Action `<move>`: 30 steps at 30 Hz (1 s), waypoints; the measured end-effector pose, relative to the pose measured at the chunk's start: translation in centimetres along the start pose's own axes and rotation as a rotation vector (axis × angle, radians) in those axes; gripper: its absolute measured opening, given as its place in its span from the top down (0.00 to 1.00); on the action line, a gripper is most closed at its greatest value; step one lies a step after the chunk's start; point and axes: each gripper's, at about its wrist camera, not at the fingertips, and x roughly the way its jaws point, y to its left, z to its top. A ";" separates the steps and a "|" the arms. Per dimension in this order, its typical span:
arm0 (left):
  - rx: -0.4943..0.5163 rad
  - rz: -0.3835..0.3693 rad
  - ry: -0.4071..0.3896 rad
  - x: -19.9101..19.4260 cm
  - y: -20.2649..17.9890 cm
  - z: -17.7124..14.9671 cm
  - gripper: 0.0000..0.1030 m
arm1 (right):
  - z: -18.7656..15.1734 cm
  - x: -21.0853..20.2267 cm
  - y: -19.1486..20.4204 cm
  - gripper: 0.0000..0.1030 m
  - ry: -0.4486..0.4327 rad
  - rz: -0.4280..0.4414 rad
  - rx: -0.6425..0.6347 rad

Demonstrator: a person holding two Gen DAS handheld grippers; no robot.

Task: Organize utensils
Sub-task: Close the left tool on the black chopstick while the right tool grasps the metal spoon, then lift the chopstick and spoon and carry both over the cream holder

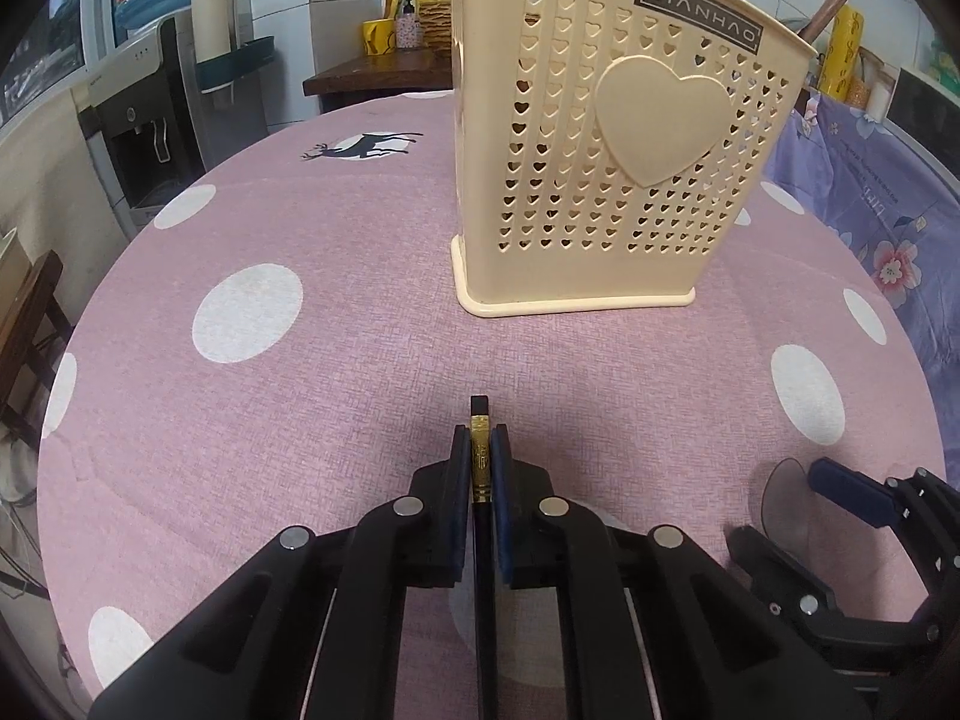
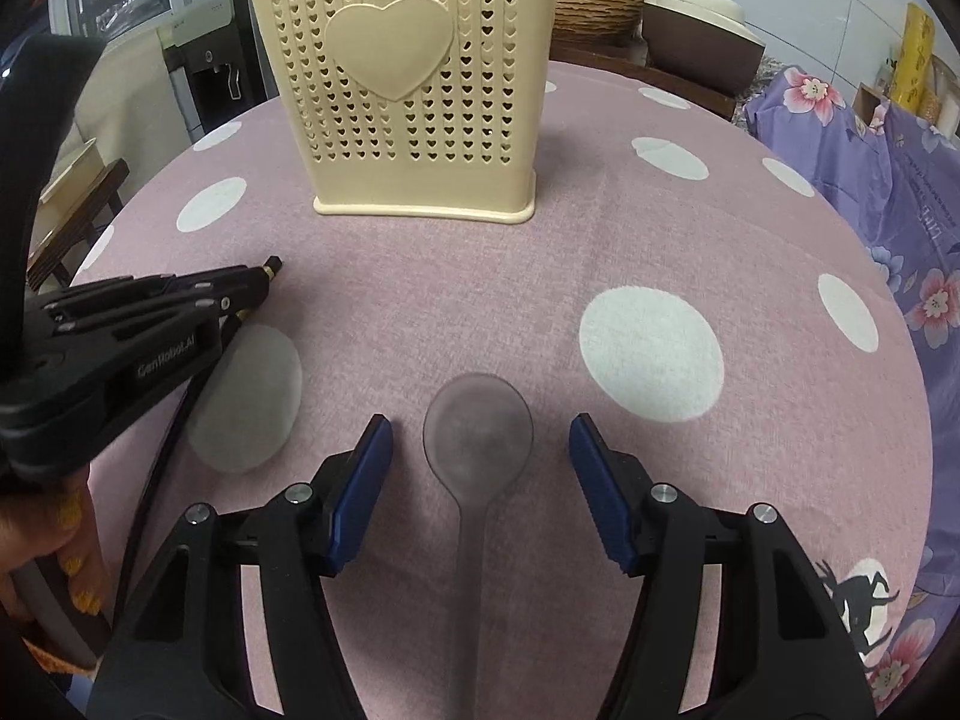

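The spoon [image 2: 477, 450] lies flat on the surface [image 2: 660, 228], directly between the jaws of the right gripper [image 2: 480, 483]. Its long axis runs along the line the gripper points: bowl ahead, level with the pads, and the handle coming back under the gripper body. The jaws are spread, with clear cloth showing on both sides of the spoon, so neither pad touches it. The neck just behind the bowl looks like the part that sits where the pads would meet, and a straight closing should catch the handle crosswise to its length. The spoon is translucent and thin, so I judge it may slip or pivot if the pads meet it off-centre.

The left gripper [image 1: 480, 462] has its jaws pressed together on a chopstick [image 1: 479, 420], a black stick with a gold band; its tip pokes out past the pads and the rest runs back between the fingers. It rests low over the surface, to the left of the spoon.

The holder [image 2: 414, 90], a cream basket with heart-shaped holes, stands upright beyond both grippers, well apart from the spoon. From the right gripper it lies nearly straight ahead; from the left it is ahead and to the right. The right is plainly the gripper nearer the spoon.
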 end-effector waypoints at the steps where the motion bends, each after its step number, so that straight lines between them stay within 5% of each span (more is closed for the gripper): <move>1: 0.002 -0.001 0.001 0.0 0.0 0.0 0.92 | 0.1 0.1 0.1 0.47 0.001 0.002 -0.003; 5: 0.004 -0.005 -0.001 0.1 0.1 0.2 0.92 | 0.3 0.0 0.4 0.64 0.000 0.006 -0.017; 13: -0.009 -0.041 -0.014 -0.6 0.2 0.1 0.92 | 0.6 -1.3 -0.3 0.64 -0.034 0.040 0.024; 30: -0.040 -0.212 -0.357 -16.6 3.2 2.7 0.92 | 2.1 -14.8 -1.1 0.65 -0.284 0.116 0.073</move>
